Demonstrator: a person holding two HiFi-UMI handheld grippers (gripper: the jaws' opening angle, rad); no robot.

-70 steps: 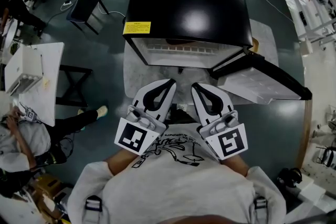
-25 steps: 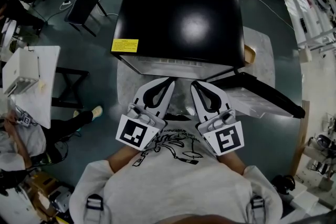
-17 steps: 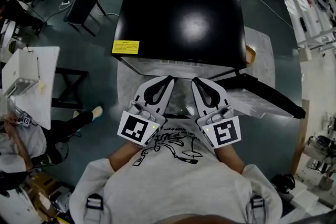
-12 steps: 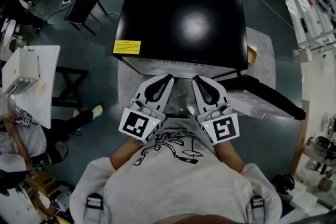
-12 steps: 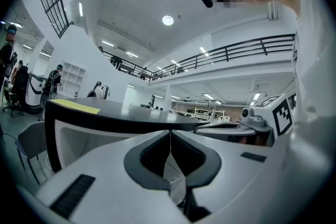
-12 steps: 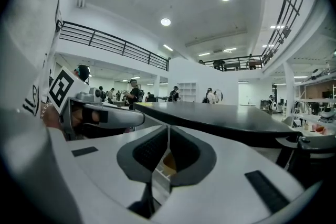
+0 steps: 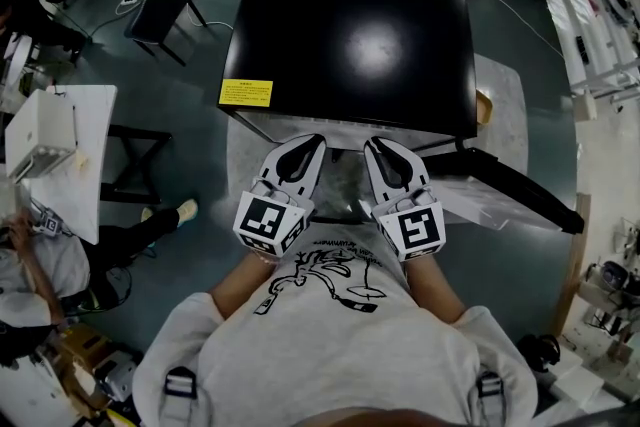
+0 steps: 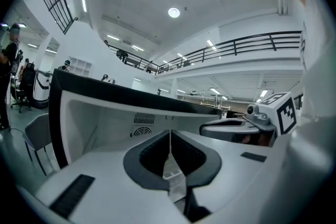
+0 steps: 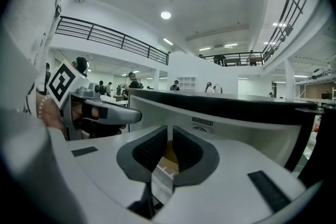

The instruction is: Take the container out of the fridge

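A black mini fridge (image 7: 350,25) stands right before me, seen from above, its door (image 7: 510,190) swung open to the right. Both grippers hang side by side at its open front. My left gripper (image 7: 314,141) is shut with nothing between its jaws, and so is my right gripper (image 7: 371,143). In the left gripper view the left gripper (image 8: 170,138) faces the fridge's white interior (image 8: 100,123) with a vent grille on its back wall. Past the shut right gripper (image 9: 168,132), a yellowish thing (image 9: 169,155) shows low inside; I cannot tell whether it is the container.
A yellow label (image 7: 246,93) sits on the fridge's front left corner. A black chair (image 7: 165,0) stands at the far left, with a white table (image 7: 60,155) and a seated person (image 7: 40,255) nearer. A pale mat (image 7: 500,95) lies under the fridge.
Both grippers have sunk and moved forward, closer to the fridge's open front. Less of the white interior shows from above. The jaws stay shut.
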